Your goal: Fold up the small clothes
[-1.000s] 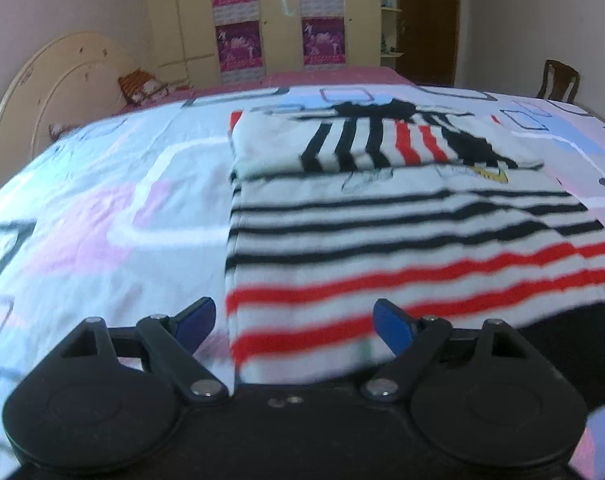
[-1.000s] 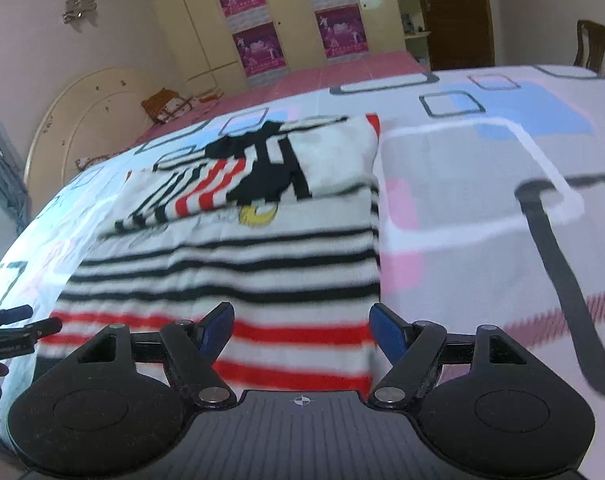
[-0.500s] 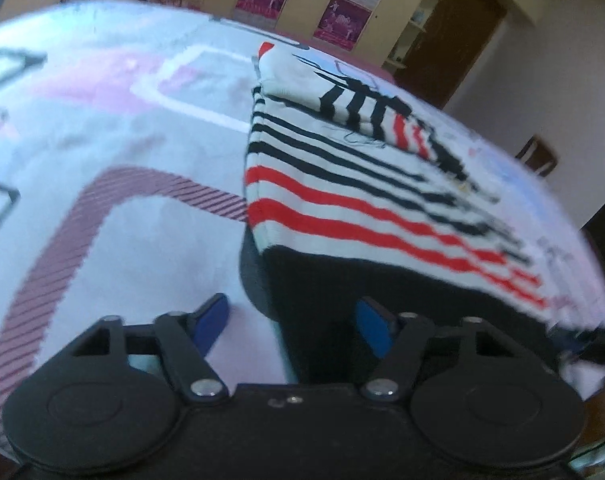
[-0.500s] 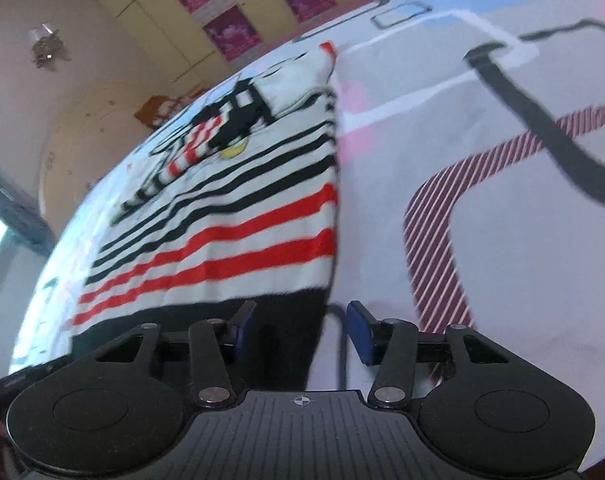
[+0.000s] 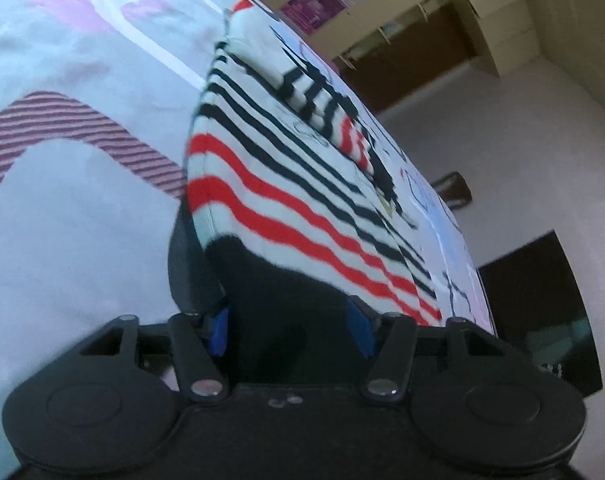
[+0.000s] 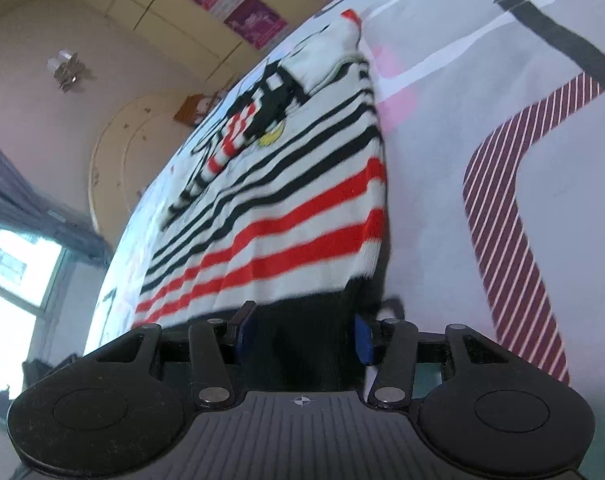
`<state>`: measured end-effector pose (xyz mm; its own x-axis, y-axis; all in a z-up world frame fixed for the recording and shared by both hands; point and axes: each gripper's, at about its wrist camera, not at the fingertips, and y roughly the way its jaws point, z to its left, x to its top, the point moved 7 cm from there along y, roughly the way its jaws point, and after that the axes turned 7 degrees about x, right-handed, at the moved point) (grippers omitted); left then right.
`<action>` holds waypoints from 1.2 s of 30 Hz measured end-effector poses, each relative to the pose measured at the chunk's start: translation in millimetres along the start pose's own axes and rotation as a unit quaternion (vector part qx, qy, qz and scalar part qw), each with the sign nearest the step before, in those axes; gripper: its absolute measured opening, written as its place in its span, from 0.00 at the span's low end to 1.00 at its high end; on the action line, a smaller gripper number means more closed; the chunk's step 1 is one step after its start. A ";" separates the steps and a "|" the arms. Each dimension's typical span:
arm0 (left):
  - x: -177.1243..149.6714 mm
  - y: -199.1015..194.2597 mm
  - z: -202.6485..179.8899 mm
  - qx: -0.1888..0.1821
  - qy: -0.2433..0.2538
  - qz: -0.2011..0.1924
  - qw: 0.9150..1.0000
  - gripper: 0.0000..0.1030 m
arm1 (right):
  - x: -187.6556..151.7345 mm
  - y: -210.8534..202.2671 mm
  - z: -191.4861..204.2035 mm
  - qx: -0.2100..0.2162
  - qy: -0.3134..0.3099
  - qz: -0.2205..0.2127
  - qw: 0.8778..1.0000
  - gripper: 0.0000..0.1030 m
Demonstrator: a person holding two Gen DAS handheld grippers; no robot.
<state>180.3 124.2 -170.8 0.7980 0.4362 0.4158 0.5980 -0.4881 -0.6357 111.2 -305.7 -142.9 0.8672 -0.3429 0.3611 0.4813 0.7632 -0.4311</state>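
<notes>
A striped sweater [image 5: 286, 184] lies flat on a patterned bedsheet [image 5: 82, 208], its sleeves folded across the chest and its black hem toward the near edge of the bed. The left gripper [image 5: 288, 326] and right gripper [image 6: 302, 334] each straddle a bottom corner of that hem, jaws closing with the dark fabric between the blue pads; whether they already pinch it is unclear.

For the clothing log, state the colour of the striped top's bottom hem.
Black: the hem is a solid black band below the red stripes, clearest in the left wrist view.
</notes>
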 end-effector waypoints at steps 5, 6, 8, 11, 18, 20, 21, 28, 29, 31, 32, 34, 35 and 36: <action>-4.2 2.9 5.5 0.037 0.001 -0.017 0.999 0.06 | -12.5 0.8 -5.0 -0.003 0.005 0.000 1.000 0.04; -3.0 -1.9 1.1 0.033 0.007 -0.035 0.999 0.06 | -10.2 -1.0 -4.3 -0.007 0.002 -0.009 1.000 0.04; -0.2 -16.2 -10.6 0.018 0.017 -0.077 0.997 0.06 | -2.2 -17.4 8.5 0.021 -0.010 -0.047 0.999 0.04; -7.3 -8.4 -4.2 0.072 0.033 -0.066 0.995 0.06 | 1.7 -30.9 12.3 0.006 -0.040 -0.065 0.997 0.04; -2.9 -10.7 -9.8 0.061 0.011 -0.079 0.995 0.06 | 11.9 -26.5 6.6 -0.015 -0.046 -0.059 0.997 0.04; 9.1 -18.9 -21.4 0.048 0.006 -0.100 0.994 0.06 | 29.4 -32.6 24.6 -0.007 -0.071 -0.077 0.995 0.04; 18.5 -25.5 -27.6 0.039 0.004 -0.112 0.993 0.06 | 38.3 -34.0 33.8 -0.005 -0.081 -0.084 0.993 0.04; 99.8 -40.3 -86.5 -0.035 0.041 -0.186 0.981 0.06 | 124.3 -37.3 89.8 0.001 -0.137 -0.172 0.975 0.04; 113.9 -39.0 -93.7 -0.041 0.048 -0.191 0.980 0.06 | 137.6 -36.7 95.1 0.004 -0.142 -0.177 0.974 0.04; 143.2 -33.0 -105.6 -0.047 0.056 -0.197 0.978 0.06 | 164.1 -33.0 108.9 0.009 -0.152 -0.189 0.970 0.04; 157.4 -29.2 -110.6 -0.047 0.058 -0.198 0.977 0.06 | 177.5 -30.6 116.0 0.010 -0.157 -0.193 0.969 0.04; 185.8 -17.2 -116.8 -0.041 0.061 -0.199 0.977 0.06 | 203.9 -20.5 127.5 0.003 -0.169 -0.194 0.966 0.04; 198.2 -7.4 -117.3 -0.034 0.060 -0.194 0.979 0.06 | 217.0 -12.8 128.5 -0.002 -0.166 -0.191 0.967 0.04; 211.0 6.3 -116.3 -0.025 0.062 -0.187 0.980 0.06 | 231.6 -1.1 128.1 -0.007 -0.160 -0.186 0.969 0.04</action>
<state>361.0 125.2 -11.4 0.5240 0.4982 0.6908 0.8505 -0.3502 -0.3925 295.2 -315.8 47.0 0.5497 -0.4042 0.7311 0.7572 0.6107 -0.2316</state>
